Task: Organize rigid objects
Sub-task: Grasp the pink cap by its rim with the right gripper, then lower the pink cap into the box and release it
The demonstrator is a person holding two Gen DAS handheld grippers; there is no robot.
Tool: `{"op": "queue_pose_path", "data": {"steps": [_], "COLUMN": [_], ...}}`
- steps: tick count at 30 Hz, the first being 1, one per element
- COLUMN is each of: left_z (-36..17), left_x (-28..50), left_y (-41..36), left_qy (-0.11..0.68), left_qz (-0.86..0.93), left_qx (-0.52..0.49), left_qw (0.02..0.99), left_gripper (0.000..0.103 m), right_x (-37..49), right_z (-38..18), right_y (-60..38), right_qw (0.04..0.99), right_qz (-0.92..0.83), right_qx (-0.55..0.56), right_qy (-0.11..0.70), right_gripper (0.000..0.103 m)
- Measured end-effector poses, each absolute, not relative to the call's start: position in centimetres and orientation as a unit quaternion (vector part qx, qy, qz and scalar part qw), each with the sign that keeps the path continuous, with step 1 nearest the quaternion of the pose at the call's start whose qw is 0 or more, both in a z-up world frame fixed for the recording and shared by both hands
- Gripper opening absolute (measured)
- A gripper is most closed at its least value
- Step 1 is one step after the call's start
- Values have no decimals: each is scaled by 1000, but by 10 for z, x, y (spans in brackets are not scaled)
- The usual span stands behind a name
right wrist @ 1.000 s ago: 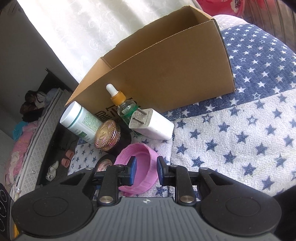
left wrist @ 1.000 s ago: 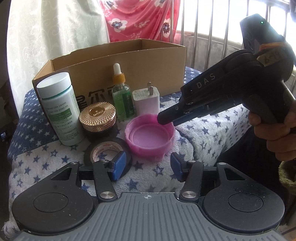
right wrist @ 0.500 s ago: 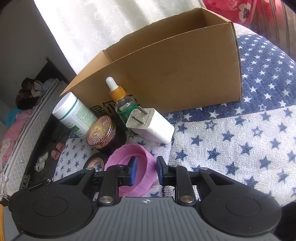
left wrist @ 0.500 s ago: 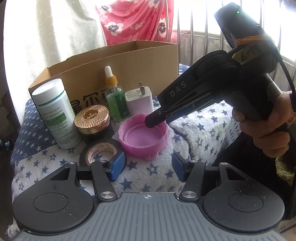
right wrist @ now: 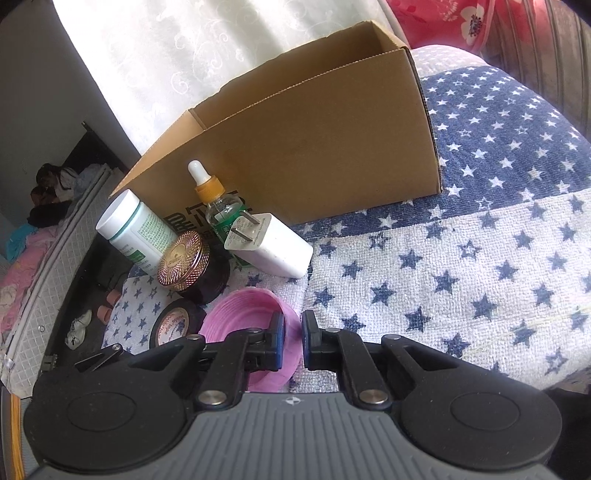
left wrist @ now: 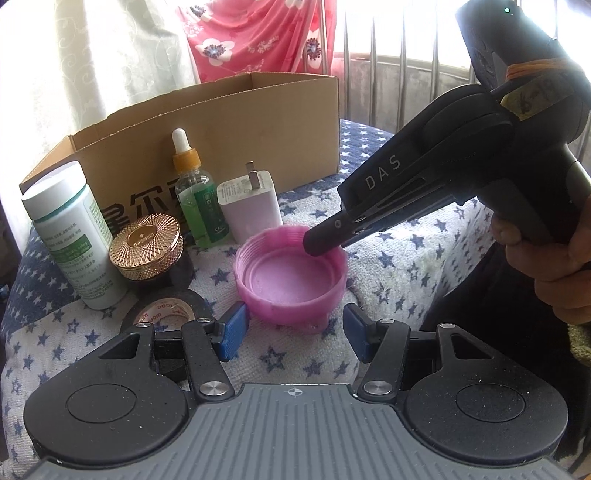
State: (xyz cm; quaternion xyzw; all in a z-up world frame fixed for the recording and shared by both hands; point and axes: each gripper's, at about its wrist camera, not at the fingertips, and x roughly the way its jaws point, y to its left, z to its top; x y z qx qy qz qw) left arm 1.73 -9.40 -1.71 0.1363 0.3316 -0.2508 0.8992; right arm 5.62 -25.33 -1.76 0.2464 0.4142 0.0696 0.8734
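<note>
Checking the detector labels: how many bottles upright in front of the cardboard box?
2: white pill bottle at far left, green dropper bottle between the gold-lidded jar and white charger. The box's inside is hidden.

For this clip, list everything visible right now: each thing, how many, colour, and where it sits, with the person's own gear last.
Open cardboard box: 1, brown, at the back of the star-print cloth.
White pill bottle with green label: 1, far left, upright.
Dropper bottle of green liquid: 1, orange collar, before the box.
Plug charger: 1, white, beside the dropper bottle.
Jar with gold ribbed lid: 1, dark body, beside the pill bottle.
Tape roll: 1, black, front left.
Large pink plastic cap: 1, lying open side up, centre.
Floral fabric: red, behind.
Left gripper: open, just short of the cap.
Right gripper: fingers astride the cap's rim.
</note>
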Motion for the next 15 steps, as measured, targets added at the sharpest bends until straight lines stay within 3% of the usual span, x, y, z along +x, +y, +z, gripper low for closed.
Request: {"op": "queue_pose_path", "data": {"steps": [10,15], "left_z": [-17,12], "left_x": [18,7], "left_y": [-96,-90], "left_qy": [328,287], "left_qz": [-238,-240], "left_qx": [123,120], "left_qw": [906,920], "left_gripper": [56,56], "right_x": [52,38], "right_z": [-17,16], "right_y": [-253,-245], "right_qw": [878,902], "right_qz": [76,74], "right_qx": [245,222], "right_qy": [403,363], "right_gripper": [13,13]}}
